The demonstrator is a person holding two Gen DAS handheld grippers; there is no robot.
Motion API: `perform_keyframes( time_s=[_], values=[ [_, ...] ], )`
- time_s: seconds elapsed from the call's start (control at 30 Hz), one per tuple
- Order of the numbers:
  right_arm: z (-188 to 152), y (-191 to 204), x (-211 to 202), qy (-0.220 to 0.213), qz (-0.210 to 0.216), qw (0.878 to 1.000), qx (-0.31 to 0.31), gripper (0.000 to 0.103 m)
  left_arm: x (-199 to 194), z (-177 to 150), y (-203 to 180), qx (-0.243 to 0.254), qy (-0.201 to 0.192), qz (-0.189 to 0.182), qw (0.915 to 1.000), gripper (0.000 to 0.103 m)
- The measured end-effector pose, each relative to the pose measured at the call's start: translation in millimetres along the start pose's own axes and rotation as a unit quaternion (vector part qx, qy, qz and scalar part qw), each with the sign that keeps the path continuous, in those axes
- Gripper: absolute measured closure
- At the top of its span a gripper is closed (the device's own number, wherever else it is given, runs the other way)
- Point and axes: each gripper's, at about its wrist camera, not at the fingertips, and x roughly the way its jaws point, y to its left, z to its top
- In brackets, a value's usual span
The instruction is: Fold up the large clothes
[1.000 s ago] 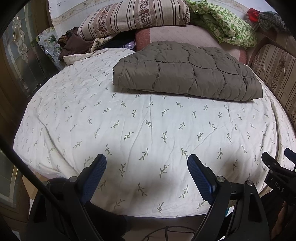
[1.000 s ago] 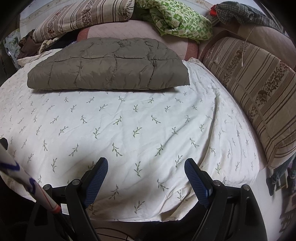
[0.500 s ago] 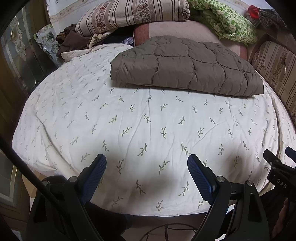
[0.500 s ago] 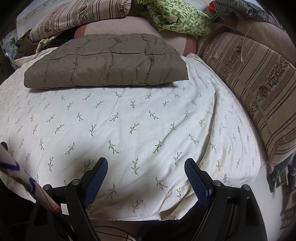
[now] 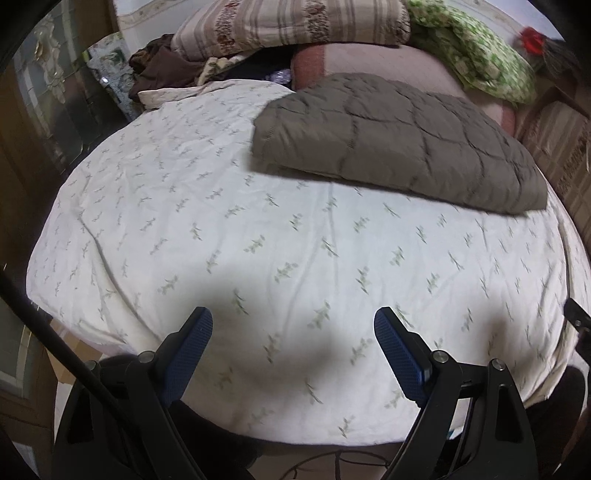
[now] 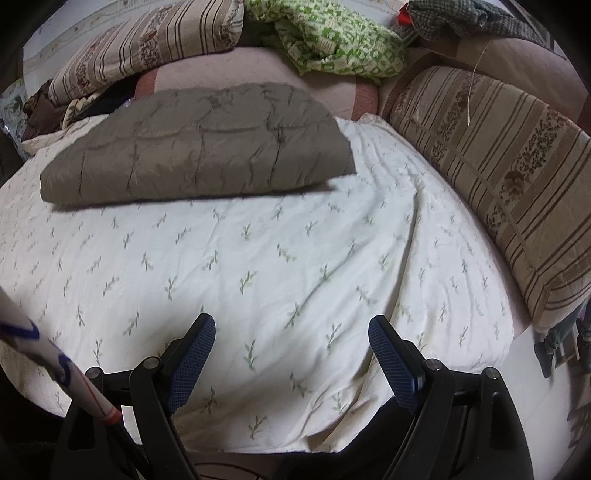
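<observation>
A grey-brown quilted garment [image 5: 391, 144] lies folded into a flat rectangle at the far side of the bed; it also shows in the right wrist view [image 6: 199, 147]. My left gripper [image 5: 293, 325] is open and empty, held above the near edge of the white leaf-print sheet [image 5: 258, 236], well short of the garment. My right gripper [image 6: 291, 332] is open and empty too, above the sheet [image 6: 258, 258] near the bed's front edge.
Striped cushions [image 6: 498, 177] line the right side. A striped pillow [image 5: 288, 26], a green patterned blanket [image 6: 332, 37] and a pink cushion [image 5: 388, 66] pile up behind the garment. Dark clothes [image 5: 162, 66] lie at the back left. A window [image 5: 40, 96] is on the left.
Both grippers have drifted forward and slightly left over the bed, so the folded garment appears closer. Both stay open and empty.
</observation>
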Motion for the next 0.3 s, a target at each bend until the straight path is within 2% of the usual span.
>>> perform_keyframes(
  time_s=[0.3],
  values=[
    [31.4,1.6,-8.1,-0.030,0.009,0.999,-0.004,0.013,-0.6,26.4,24.1,-0.024,-0.021,0.002,0.9995,0.014]
  ],
)
